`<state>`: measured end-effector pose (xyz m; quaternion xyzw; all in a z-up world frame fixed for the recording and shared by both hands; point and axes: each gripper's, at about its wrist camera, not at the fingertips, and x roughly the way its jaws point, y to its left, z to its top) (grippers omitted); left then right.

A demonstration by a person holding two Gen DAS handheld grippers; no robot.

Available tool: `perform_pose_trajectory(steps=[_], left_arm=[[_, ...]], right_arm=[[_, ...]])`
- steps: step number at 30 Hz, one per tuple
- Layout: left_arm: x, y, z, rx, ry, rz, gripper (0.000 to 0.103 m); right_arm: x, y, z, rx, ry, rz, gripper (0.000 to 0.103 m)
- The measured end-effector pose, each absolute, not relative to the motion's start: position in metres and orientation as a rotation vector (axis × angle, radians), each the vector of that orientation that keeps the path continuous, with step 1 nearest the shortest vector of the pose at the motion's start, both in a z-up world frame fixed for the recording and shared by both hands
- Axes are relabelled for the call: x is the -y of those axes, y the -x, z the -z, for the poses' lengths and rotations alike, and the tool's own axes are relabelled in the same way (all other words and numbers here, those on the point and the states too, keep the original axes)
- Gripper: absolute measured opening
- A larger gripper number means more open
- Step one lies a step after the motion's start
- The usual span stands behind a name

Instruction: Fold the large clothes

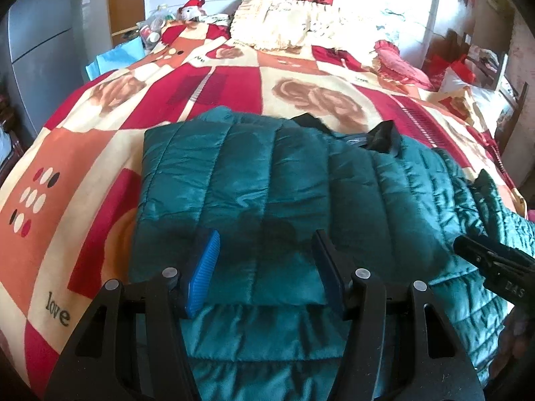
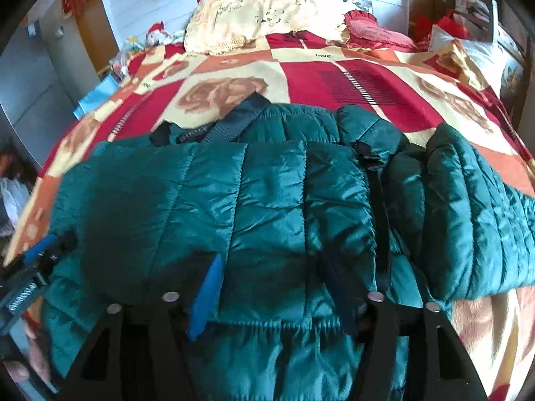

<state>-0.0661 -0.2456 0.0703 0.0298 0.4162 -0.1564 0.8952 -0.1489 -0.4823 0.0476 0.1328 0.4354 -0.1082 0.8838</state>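
both claws hang spread over a partly folded teal jacket on the bed.

the quilted teal jacket [image 1: 267, 193] lies flat on the patterned bedspread [image 1: 83, 153], its body doubled over so the elastic hem [image 2: 277, 330] faces the person, likely so the next fold can start from the near edge. the left gripper [image 1: 264, 274] hovers above the left half with its jaws spread and nothing between the blue pads [image 1: 204, 274]. the right gripper [image 2: 277, 297] hangs over the middle, jaws likewise apart and empty, close beside the black zipper [image 2: 381, 220]. one sleeve [image 2: 468, 207] sprawls off to the right, not yet tucked in, which looks like the piece that needs gathering next. the puffy fill may spring back, so a firm pinch at the cuff seems wise. cream pillows [image 1: 277, 23] sit well apart at the head.
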Motion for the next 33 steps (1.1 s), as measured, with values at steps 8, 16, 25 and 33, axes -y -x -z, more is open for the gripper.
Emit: perform_pose_trajectory(steps=[8,16,25,33], left_arm=[[0.273,0.08,-0.084,-0.866,-0.03,0.422,0.057],[0.299,0.073,-0.074,-0.905,-0.018,0.459,0.057],[0.301,0.065,-0.061,-0.919,0.008,0.447,0.057],[0.304,0.066,-0.064,-0.897,0.021,0.447,0.057]], right_arm=[[0.498,0.187,-0.076,-0.846,-0.256,0.266,0.073],[0.556,0.224,-0.091,-0.814,-0.261,0.427,0.074],[0.623,0.253,-0.088,-0.796,-0.306,0.558,0.074],[0.673,0.275,-0.082,-0.785,-0.344,0.643,0.074]])
